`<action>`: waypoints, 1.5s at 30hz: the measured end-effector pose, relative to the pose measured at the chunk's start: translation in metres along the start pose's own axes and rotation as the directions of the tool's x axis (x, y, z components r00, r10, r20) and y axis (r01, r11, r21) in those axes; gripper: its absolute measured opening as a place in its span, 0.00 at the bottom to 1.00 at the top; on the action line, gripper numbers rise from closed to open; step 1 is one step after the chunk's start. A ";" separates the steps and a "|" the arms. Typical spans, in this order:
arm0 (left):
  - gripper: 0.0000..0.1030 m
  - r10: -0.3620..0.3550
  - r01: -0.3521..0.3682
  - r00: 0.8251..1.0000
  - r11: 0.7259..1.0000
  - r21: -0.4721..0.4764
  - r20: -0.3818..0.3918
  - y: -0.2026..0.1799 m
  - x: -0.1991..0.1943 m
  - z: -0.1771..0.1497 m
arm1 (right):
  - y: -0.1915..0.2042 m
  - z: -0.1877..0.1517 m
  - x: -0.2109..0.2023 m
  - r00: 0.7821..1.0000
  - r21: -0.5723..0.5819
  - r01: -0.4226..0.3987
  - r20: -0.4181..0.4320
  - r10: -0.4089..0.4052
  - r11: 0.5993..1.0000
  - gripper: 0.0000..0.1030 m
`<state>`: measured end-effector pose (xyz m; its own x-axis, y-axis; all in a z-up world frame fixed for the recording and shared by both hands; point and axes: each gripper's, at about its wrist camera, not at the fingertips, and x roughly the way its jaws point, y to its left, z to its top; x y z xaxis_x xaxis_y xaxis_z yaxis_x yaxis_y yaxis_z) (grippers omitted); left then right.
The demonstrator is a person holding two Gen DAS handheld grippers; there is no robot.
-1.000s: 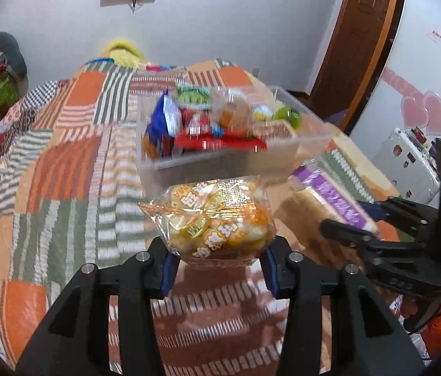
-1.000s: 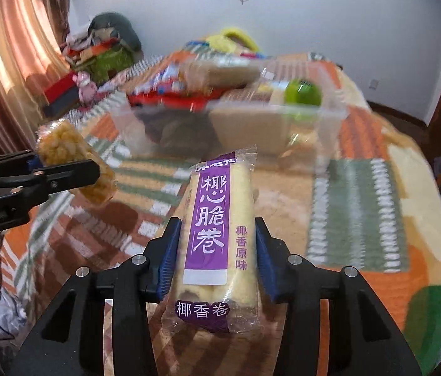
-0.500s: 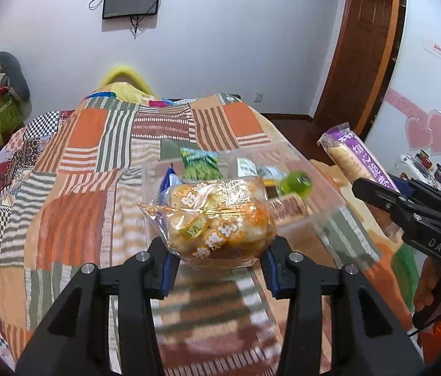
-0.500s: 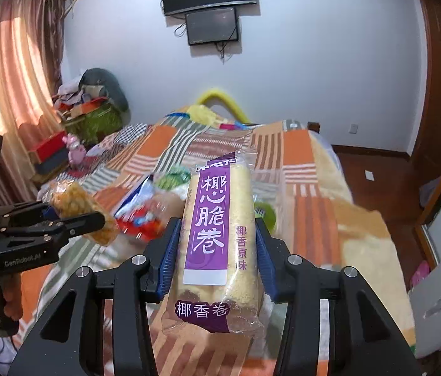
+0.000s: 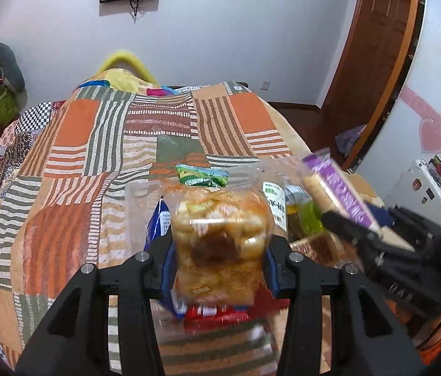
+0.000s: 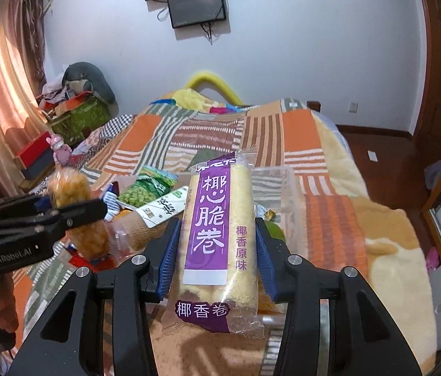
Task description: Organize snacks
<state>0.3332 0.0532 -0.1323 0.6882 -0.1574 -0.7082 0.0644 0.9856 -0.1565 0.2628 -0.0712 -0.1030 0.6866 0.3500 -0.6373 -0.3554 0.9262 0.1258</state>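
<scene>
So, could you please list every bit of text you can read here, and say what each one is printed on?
"椰心脆卷", "椰香原味", "椰香卷": purple-label roll pack held by the right gripper.
"GenRobot.AI": body of the left gripper.
"DAS": right gripper's body, left wrist view; faint.
Green pea bag, white-label packet, orange snack bag: print too blurred to read.

Glossy clear plastic wraps the coconut roll; the patchwork blanket looks fuzzy cloth

Left gripper and right gripper: black angular frames, silver screws, blue ribbed finger pads, white "GenRobot.AI" lettering.
</scene>
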 end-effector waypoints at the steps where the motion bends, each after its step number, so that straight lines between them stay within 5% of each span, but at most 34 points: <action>1: 0.43 0.000 0.000 1.000 1.000 -0.005 -0.005 0.001 0.003 0.001 | -0.001 0.000 0.002 1.000 0.002 -0.002 -0.007 0.002 1.000 0.41; 7: 0.48 0.003 -0.004 1.000 0.999 -0.033 -0.019 0.004 0.017 -0.004 | -0.004 -0.005 0.009 0.999 -0.002 -0.007 -0.033 0.007 1.000 0.42; 13: 0.75 -0.008 0.008 1.000 0.998 -0.059 -0.005 0.009 0.010 -0.004 | -0.008 -0.001 -0.002 1.000 0.011 -0.014 -0.024 0.015 1.000 0.45; 22: 0.81 0.022 -0.024 0.990 1.000 0.012 0.141 -0.009 -0.050 -0.006 | -0.005 0.008 -0.049 0.998 -0.020 -0.013 0.056 0.014 1.000 0.50; 29: 0.81 0.017 -0.028 0.946 0.999 0.028 0.324 -0.026 -0.141 -0.009 | 0.007 0.021 -0.109 0.985 -0.047 -0.022 0.172 0.030 0.999 0.50; 38: 0.90 0.037 -0.063 0.871 0.997 0.037 0.490 -0.046 -0.237 -0.031 | 0.033 0.025 -0.197 0.938 -0.105 -0.026 0.342 0.061 0.994 0.57; 43: 0.98 0.020 -0.050 0.854 0.998 0.044 0.520 -0.052 -0.260 -0.047 | 0.044 0.011 -0.222 0.924 -0.123 -0.019 0.376 0.065 0.992 0.66; 45: 0.99 0.022 -0.052 0.852 0.998 0.043 0.523 -0.054 -0.264 -0.052 | 0.046 0.006 -0.227 0.921 -0.121 -0.013 0.384 0.059 0.993 0.77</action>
<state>0.1099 0.0387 0.0271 0.9658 -0.0804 -0.2465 0.0597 0.9941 -0.0902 0.0945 -0.1066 0.0516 0.8553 0.4309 -0.2878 -0.4385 0.8978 0.0411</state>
